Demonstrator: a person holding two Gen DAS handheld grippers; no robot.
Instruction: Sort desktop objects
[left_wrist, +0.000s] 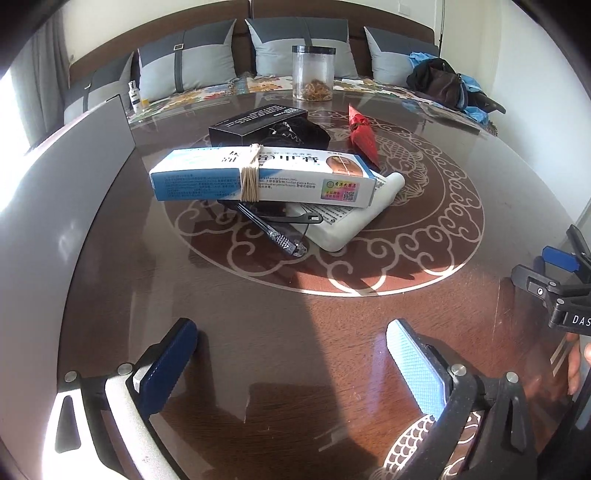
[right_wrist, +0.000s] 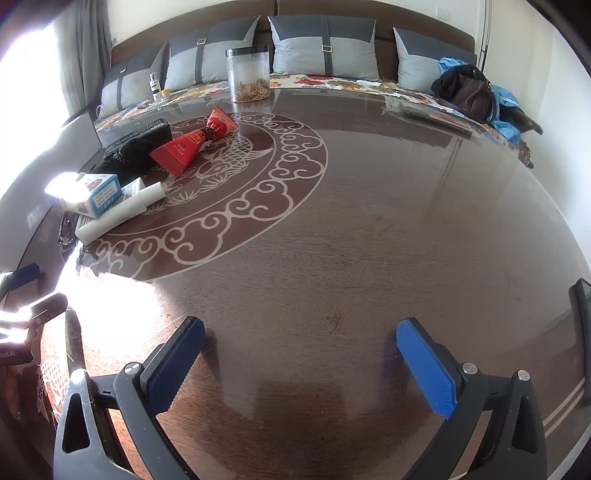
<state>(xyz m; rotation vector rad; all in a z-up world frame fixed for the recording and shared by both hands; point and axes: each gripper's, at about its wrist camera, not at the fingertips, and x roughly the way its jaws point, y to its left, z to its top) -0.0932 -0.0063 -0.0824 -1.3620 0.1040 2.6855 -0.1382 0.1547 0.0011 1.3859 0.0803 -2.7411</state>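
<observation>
Blue-white carton bound with rubber bands, atop pile at counter centre, long axis left-right across left wrist view. Beneath: white tube, cap end toward far right; black brush-like tool, head toward near side. Behind: black box, black pouch, red cone packet. Clear jar at far edge, black lid, brownish bits at bottom. Left gripper fingers wide apart, nothing between. Right gripper fingers wide apart, over bare counter.
</observation>
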